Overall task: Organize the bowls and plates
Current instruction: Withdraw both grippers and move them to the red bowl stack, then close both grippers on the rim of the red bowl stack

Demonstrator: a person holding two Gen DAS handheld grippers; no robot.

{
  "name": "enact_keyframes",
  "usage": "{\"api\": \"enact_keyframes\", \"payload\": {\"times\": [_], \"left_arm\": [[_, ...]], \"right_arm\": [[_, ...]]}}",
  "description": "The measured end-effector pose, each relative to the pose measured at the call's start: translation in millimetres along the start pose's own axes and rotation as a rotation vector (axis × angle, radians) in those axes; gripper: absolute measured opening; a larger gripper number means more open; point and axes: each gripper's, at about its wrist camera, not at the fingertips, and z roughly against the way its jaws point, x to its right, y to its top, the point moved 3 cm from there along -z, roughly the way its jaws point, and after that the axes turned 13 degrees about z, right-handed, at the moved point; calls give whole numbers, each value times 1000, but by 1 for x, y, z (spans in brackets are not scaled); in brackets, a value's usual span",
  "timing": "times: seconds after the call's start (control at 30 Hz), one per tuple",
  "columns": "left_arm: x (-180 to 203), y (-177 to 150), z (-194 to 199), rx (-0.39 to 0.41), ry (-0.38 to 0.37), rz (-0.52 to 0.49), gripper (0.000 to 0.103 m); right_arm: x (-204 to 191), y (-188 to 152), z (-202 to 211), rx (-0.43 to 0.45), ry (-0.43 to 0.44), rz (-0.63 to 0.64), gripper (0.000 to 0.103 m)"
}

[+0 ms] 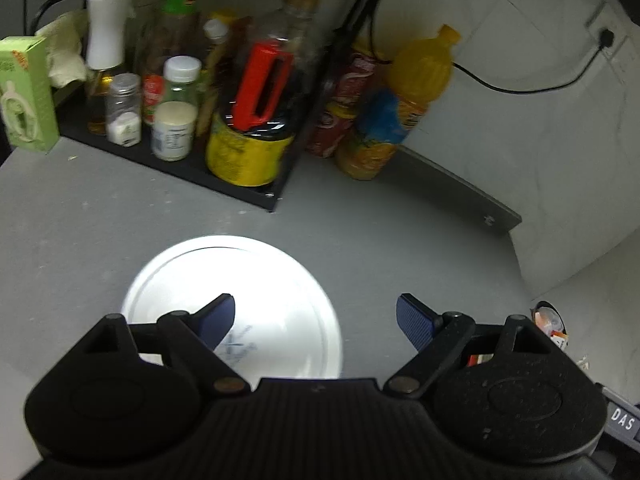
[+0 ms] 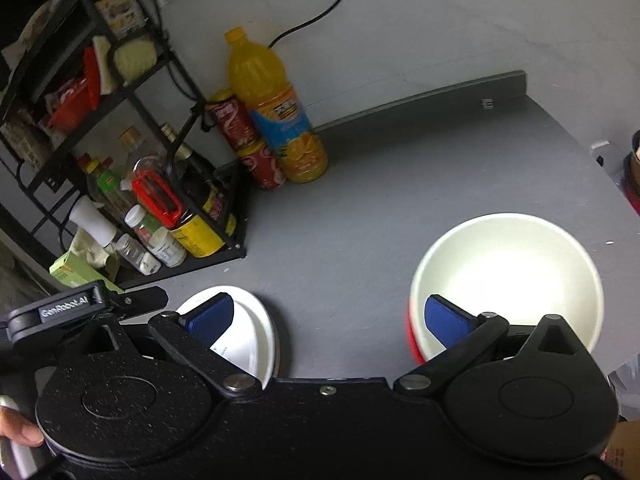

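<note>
A white plate (image 1: 240, 288) with a faint blue mark lies on the grey counter (image 1: 80, 232). My left gripper (image 1: 316, 312) is open above its right part, the left finger over the plate, the right finger off it. In the right wrist view the same plate (image 2: 248, 332) lies low left, and a bowl (image 2: 508, 272), white inside and red outside, stands at the right. My right gripper (image 2: 330, 316) is open and empty above the counter between them, its right finger over the bowl's near rim.
A black rack (image 1: 240, 188) of sauce bottles and spice jars stands at the back left. An orange juice bottle (image 1: 400, 100) and red cans (image 1: 344, 112) stand by the tiled wall. The counter ends at the right (image 1: 516, 248). A power cable (image 1: 520, 88) hangs on the wall.
</note>
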Motion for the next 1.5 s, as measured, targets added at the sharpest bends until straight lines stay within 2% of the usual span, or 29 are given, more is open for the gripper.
{"api": "enact_keyframes", "payload": {"times": [0.1,0.2,0.43,0.63,0.77,0.9,1.03,1.17,1.3,1.4,1.5], "left_arm": [[13,-2,-6,-15,41,-27,87],[31,-8,-9,-37,34,-78,87],[70,-26,-17,-90,-1,-119,102],[105,-44,-27,-126,-27,-174,102],[120,-55,-39,-151,-18,-174,102],[132,-67,-49,-152,25,-168,102],[144,-79,-61,-170,17,-162,102],[151,-95,-77,-176,17,-145,102],[153,-109,-95,-212,40,-126,100],[152,-115,-106,-222,69,-111,99],[150,-119,-114,-240,75,-97,92]], "right_arm": [[13,4,7,-3,2,11,103],[29,6,13,-12,-2,1,103],[71,-1,25,-17,-28,-46,103],[103,-13,27,-35,-39,-78,103],[120,-21,25,-54,-50,-79,103],[136,-28,21,-69,-43,-94,103],[148,-36,14,-85,-50,-59,102],[161,-43,3,-119,-25,-58,94],[173,-50,-8,-142,0,-89,92],[179,-55,-18,-160,21,-91,83],[182,-58,-27,-177,45,-97,75]]}}
